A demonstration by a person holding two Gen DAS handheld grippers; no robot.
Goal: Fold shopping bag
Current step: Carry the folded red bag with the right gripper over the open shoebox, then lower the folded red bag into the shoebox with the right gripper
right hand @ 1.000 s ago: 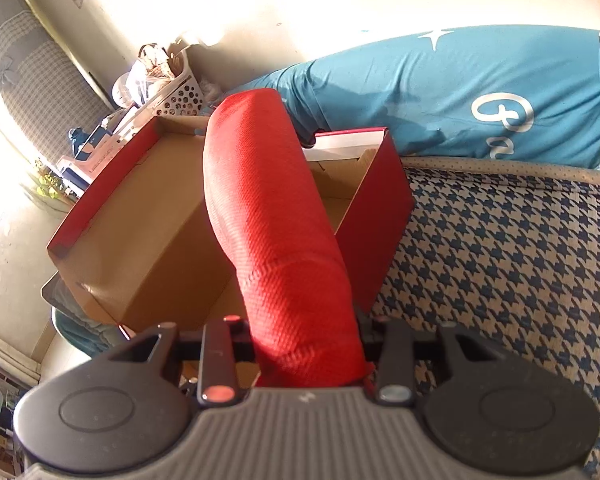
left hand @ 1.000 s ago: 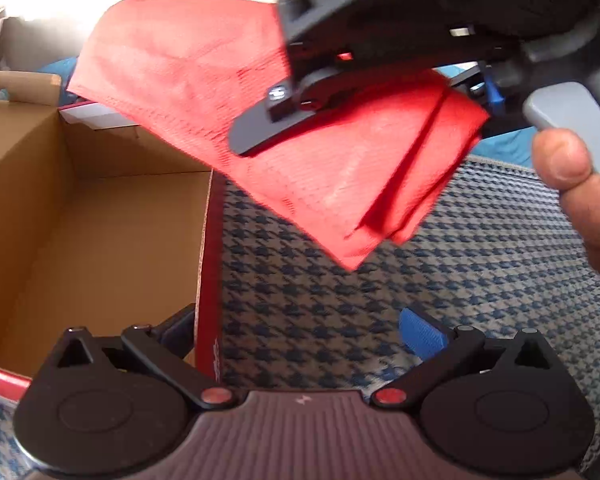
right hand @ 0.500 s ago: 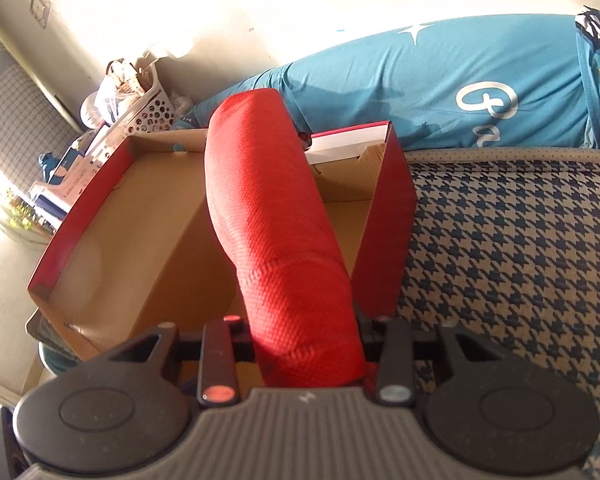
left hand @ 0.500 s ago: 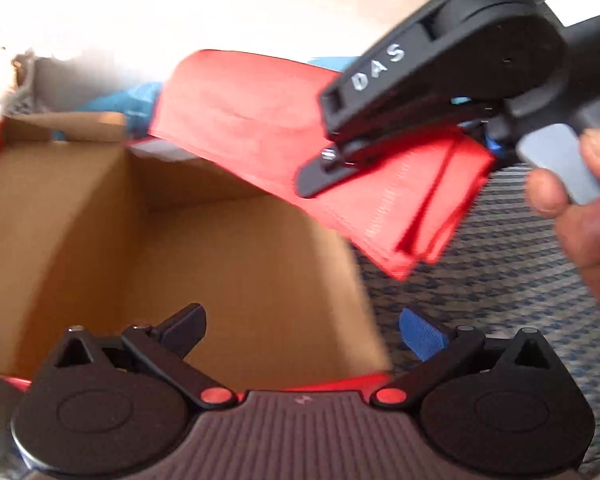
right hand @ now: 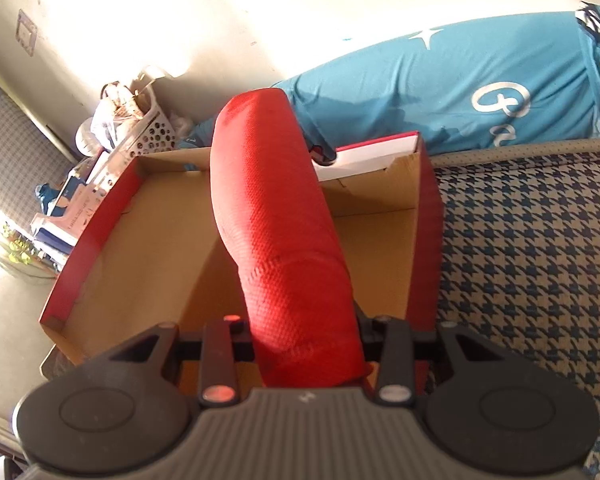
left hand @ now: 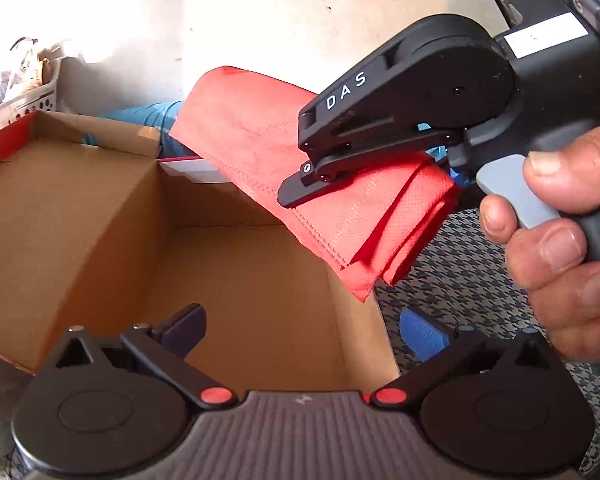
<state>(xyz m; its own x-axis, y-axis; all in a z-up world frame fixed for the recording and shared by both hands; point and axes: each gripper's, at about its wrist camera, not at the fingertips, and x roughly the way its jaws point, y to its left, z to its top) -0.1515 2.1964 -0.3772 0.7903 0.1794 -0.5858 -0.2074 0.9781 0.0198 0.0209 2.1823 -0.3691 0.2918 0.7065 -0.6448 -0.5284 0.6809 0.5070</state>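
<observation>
Left wrist view: an open box (left hand: 228,272) lies ahead of the left claw (left hand: 300,332), whose fingers stand wide apart with nothing between them. Up and to the right, the right claw (left hand: 296,196) is clamped on the folded red bag (left hand: 268,152), held in the air over the box's right wall, a hand (left hand: 560,248) squeezing its trigger.

Right wrist view: the bag (right hand: 284,232) juts forward from the closed fingers, hiding the middle of the box (right hand: 148,248). Houndstooth cloth (right hand: 532,264) lies right, a blue garment (right hand: 460,88) beyond, and a basket (right hand: 148,132) far left.

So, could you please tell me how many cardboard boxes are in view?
1: the open box sits on the patterned cushion, under the folded red bag held by the right gripper.
</observation>
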